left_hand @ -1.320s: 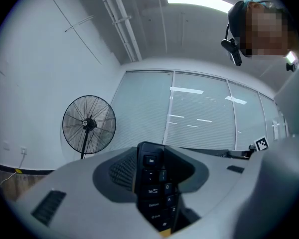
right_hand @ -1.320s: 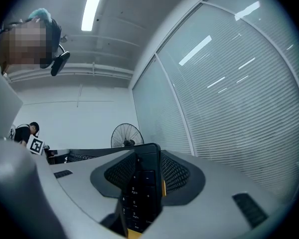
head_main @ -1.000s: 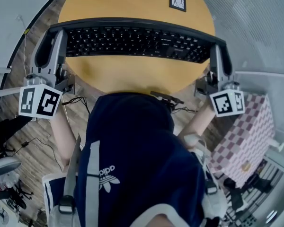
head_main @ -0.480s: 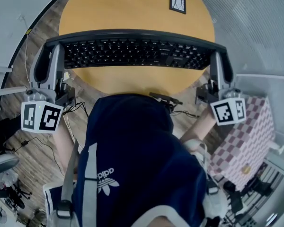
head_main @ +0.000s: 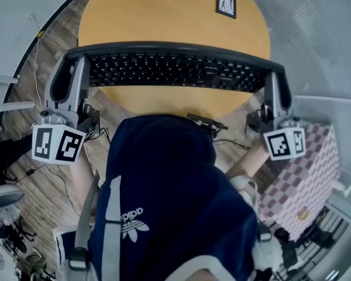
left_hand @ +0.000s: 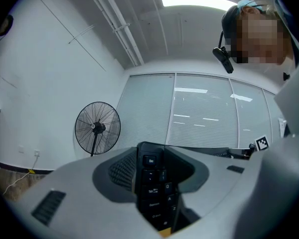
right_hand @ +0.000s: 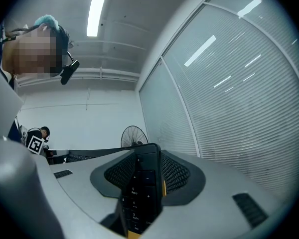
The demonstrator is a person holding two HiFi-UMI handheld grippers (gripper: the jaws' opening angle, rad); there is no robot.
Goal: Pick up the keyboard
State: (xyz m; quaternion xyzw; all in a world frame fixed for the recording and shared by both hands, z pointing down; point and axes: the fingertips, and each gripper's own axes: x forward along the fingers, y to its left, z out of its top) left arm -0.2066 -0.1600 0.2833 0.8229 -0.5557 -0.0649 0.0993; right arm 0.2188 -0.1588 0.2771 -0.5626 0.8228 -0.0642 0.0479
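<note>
2 tongs hold the keyboard (head_main: 175,69), 1 at each short end. The left tongs (head_main: 66,78) are closed on the Esc-key end, and the right tongs (head_main: 276,88) are closed on the numeric-pad end (each gripper view shows the black body clamped between ribbed pads). The keyboard spans the centre of the frame, across the round worktop (head_main: 164,16), with both ends past its rim.

Handling estimate:
- Rigid plastic body, light to moderate weight, long span.
- Smooth case edges may slip.
- Keycaps may pop off under pressure.

Grip the case ends rather than the keys, and keep both ends level.
</note>
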